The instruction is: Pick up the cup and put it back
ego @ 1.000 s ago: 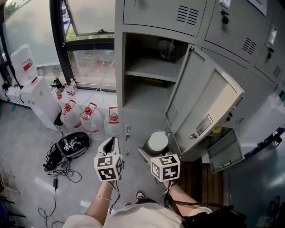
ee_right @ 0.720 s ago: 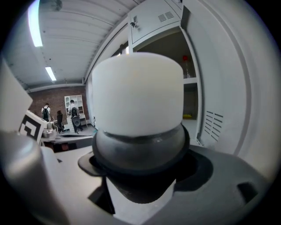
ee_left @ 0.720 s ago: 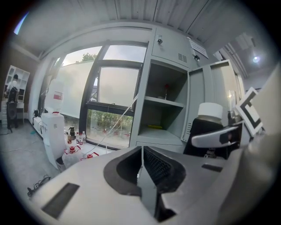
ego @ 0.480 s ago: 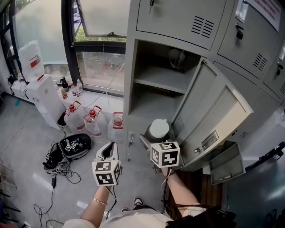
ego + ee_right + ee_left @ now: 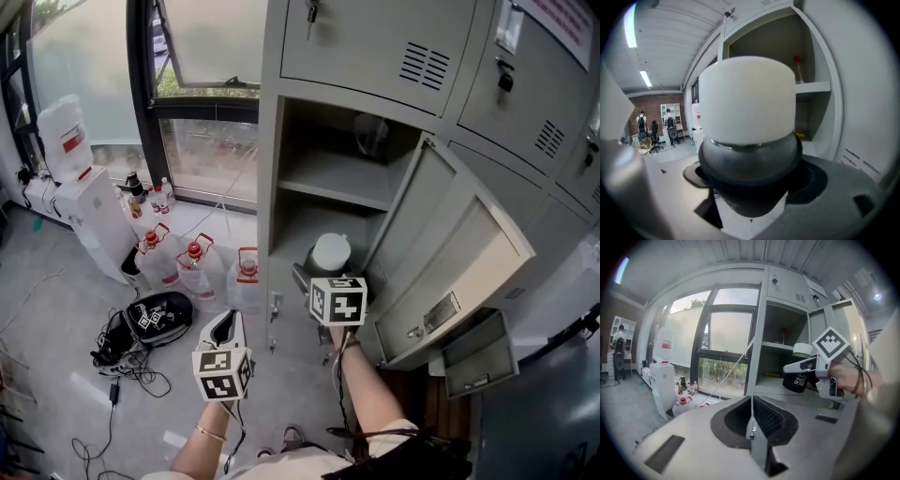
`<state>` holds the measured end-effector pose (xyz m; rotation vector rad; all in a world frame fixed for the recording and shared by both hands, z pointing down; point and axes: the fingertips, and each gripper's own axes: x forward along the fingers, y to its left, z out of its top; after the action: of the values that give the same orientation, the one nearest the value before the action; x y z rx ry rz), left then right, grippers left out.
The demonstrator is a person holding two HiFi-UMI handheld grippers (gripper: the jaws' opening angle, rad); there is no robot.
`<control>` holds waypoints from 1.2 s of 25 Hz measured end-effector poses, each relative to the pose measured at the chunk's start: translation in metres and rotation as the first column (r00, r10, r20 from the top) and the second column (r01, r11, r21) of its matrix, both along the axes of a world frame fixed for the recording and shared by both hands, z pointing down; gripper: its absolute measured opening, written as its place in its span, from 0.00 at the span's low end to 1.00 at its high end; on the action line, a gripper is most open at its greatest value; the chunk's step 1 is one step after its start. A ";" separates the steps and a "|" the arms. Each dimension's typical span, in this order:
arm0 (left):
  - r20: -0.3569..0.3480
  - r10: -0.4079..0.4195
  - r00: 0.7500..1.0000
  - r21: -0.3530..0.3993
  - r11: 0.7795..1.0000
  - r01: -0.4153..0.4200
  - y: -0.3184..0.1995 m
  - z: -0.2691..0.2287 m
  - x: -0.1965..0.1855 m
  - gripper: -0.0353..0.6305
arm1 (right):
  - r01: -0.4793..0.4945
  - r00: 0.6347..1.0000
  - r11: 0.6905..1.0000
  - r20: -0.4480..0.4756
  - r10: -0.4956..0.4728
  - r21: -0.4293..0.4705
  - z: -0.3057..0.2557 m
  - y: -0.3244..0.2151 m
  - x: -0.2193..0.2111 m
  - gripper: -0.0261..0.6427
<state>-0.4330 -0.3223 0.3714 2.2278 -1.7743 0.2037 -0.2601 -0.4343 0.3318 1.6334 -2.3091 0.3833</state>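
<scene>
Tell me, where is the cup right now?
In the head view's centre, the cup is clamped in the right hand-held gripper, at the mouth of the open locker, below its shelf.

One cup (image 5: 331, 253), three red-handled jugs (image 5: 197, 274), one water dispenser (image 5: 94, 220)

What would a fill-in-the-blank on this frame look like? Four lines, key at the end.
1. The right tongs are shut on a black cup with a ____ lid.
2. The left tongs are ____, with nothing between them.
3. The locker in front of the cup has its door ____.
4. The water jugs on the floor by the window have ____ caps.

Missing words: white; shut; open; red.
</scene>
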 end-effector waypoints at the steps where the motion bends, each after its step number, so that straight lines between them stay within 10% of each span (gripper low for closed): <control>1: 0.001 -0.002 1.000 -0.002 1.000 0.002 0.000 0.001 0.000 0.08 | -0.003 1.000 1.000 -0.008 0.003 -0.002 0.001 -0.004 0.001 0.66; 30: 0.001 -0.141 0.990 -0.014 0.990 0.141 -0.030 0.012 -0.033 0.08 | -0.043 0.998 0.997 -0.058 0.039 -0.067 0.022 -0.123 0.009 0.66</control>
<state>-0.4662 -0.3525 0.3835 2.0821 -1.9152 0.1859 -0.2512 -0.5577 0.3539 1.6399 -2.1997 0.4143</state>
